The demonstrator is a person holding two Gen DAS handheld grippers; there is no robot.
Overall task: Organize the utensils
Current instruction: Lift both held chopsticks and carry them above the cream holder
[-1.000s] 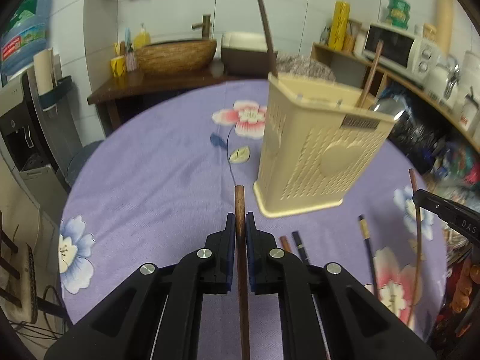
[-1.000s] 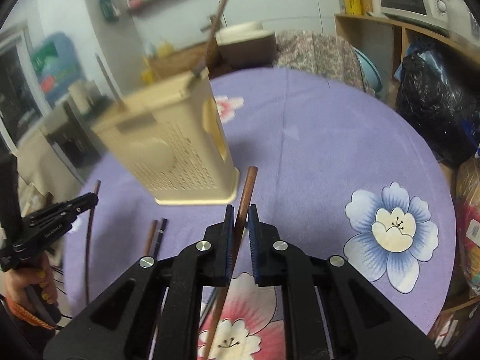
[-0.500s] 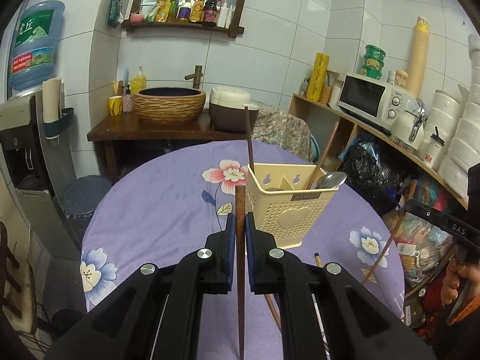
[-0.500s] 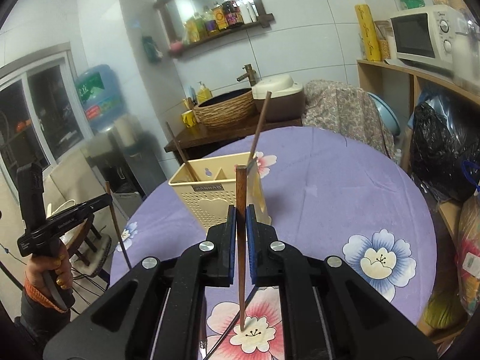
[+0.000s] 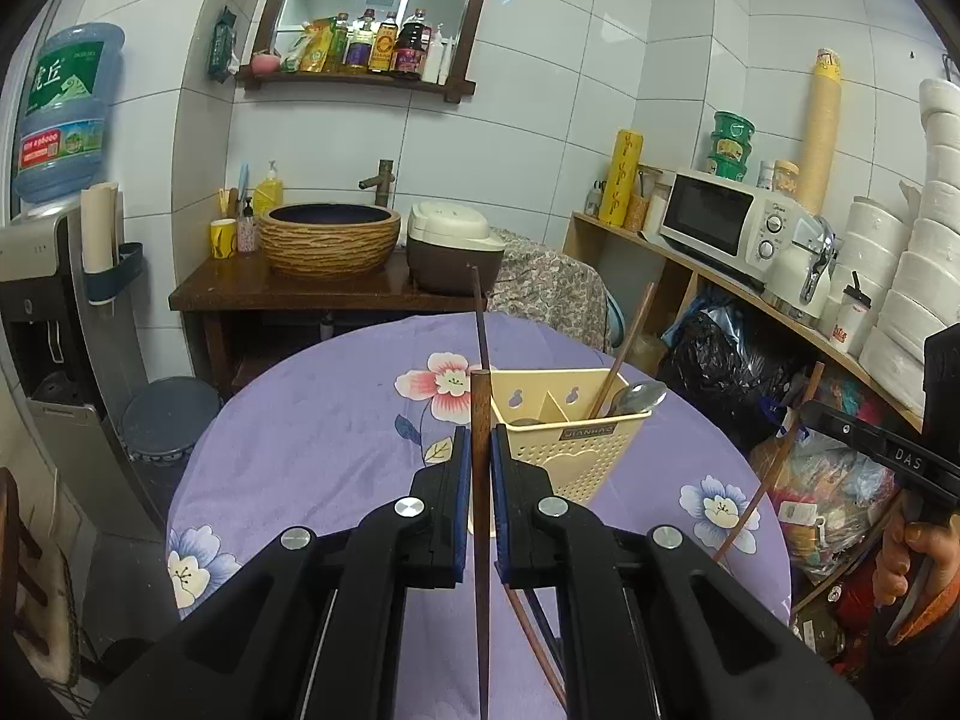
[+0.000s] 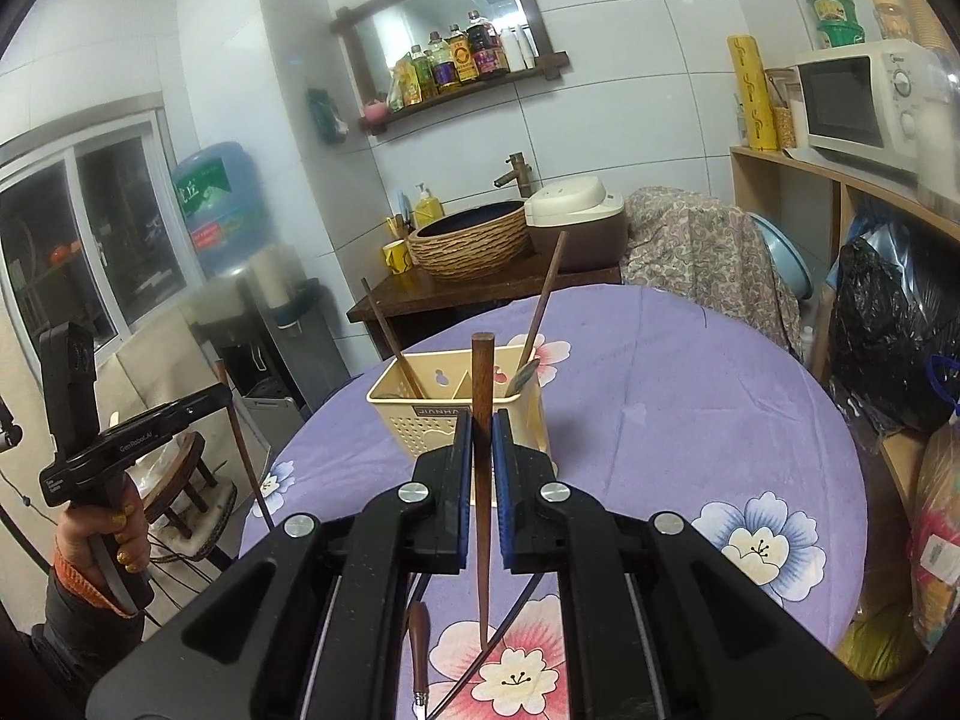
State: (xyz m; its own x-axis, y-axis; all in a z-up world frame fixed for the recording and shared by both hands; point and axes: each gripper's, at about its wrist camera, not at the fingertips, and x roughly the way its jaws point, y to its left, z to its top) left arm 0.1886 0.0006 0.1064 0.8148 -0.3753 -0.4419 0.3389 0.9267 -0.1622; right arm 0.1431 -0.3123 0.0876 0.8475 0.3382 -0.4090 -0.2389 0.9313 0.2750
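Left wrist view: left gripper [image 5: 478, 468] clamped on a brown chopstick [image 5: 480, 516], held upright, thick end up, tip hanging down. Right gripper [image 6: 480, 456] likewise clamped on a second chopstick [image 6: 480, 504], upright, tip over the purple flowered tablecloth [image 6: 690, 396].

Cream utensil caddy [image 5: 570, 450] stands on the table just beyond both sets of jaws, slightly right of the left one. It already holds two chopsticks and a metal spoon [image 5: 639, 397] in its compartments.

Partly done, by my reading. Left: drop both held sticks in, then collect the utensils lying on the cloth [image 6: 418, 648] near the table's front edge.
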